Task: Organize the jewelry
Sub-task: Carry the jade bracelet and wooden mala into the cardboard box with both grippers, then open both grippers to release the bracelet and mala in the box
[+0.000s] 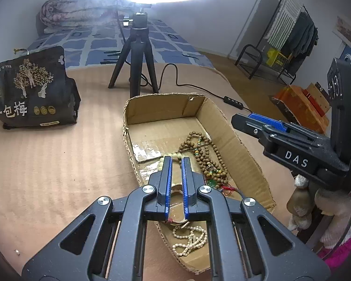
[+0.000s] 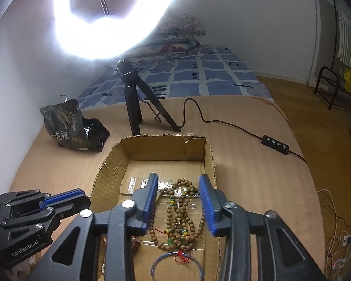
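An open cardboard box lies on the tan bedspread. Inside lie a brown wooden bead necklace, a pale bead strand and a clear bangle. My left gripper hovers over the box, jaws nearly shut with a narrow gap and nothing between them. It shows at the left in the right wrist view. My right gripper is open above the brown beads. It also shows at the right in the left wrist view.
A black tripod with a ring light stands behind the box; its cable and switch run right. A black snack bag sits at the left. A clothes rack stands on the floor beyond.
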`<move>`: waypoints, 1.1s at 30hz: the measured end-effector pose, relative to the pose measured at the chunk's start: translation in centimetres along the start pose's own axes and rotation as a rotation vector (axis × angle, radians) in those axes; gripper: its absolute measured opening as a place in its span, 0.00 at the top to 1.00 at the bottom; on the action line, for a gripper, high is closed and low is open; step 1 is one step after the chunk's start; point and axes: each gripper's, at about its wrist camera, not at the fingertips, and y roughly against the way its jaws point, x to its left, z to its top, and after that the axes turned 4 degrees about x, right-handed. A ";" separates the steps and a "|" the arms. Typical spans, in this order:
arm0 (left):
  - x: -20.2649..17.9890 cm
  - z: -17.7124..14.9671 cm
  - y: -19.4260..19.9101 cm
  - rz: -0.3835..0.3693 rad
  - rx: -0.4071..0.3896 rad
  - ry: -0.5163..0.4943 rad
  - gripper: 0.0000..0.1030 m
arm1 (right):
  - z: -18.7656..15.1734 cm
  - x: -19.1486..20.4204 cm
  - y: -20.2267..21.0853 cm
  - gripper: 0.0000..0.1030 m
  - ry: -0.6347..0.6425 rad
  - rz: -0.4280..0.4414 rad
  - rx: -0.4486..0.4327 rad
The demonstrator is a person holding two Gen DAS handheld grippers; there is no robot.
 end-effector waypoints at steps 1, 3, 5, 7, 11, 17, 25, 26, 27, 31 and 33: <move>0.1 -0.1 0.1 0.001 0.000 -0.001 0.95 | 0.0 0.0 0.1 0.60 -0.003 0.000 0.000; 0.1 -0.2 0.4 0.005 -0.003 -0.004 0.95 | 0.0 0.1 0.2 0.60 -0.003 0.003 0.001; 0.1 -0.3 0.8 0.008 -0.005 -0.005 0.95 | 0.0 0.3 0.6 0.59 -0.002 0.004 0.001; 0.2 -0.5 1.3 0.011 -0.007 -0.007 0.95 | -0.1 0.6 1.0 0.58 0.000 0.004 -0.001; 0.2 -0.9 2.5 0.025 -0.016 -0.015 0.95 | -0.2 1.0 2.1 0.50 -0.003 0.001 -0.009; 0.6 -1.3 4.8 0.037 -0.029 -0.023 0.95 | -0.8 1.8 3.9 0.43 -0.016 0.005 -0.017; 1.6 -2.4 8.1 0.070 -0.057 -0.037 0.95 | -1.7 3.5 5.7 0.31 -0.001 0.012 -0.010; 1.8 -2.5 8.6 0.074 -0.062 -0.036 0.95 | -1.8 3.8 6.0 0.29 0.002 0.008 -0.011; 2.0 -2.6 8.9 0.077 -0.065 -0.036 0.95 | -1.9 3.9 6.1 0.27 0.002 0.006 -0.013; 3.0 -3.2 10.5 0.100 -0.077 -0.036 0.95 | -2.2 4.5 6.9 0.19 -0.005 0.012 -0.018; 3.7 -3.5 11.2 0.107 -0.076 -0.040 0.87 | -2.4 5.0 7.2 0.15 -0.009 0.011 -0.020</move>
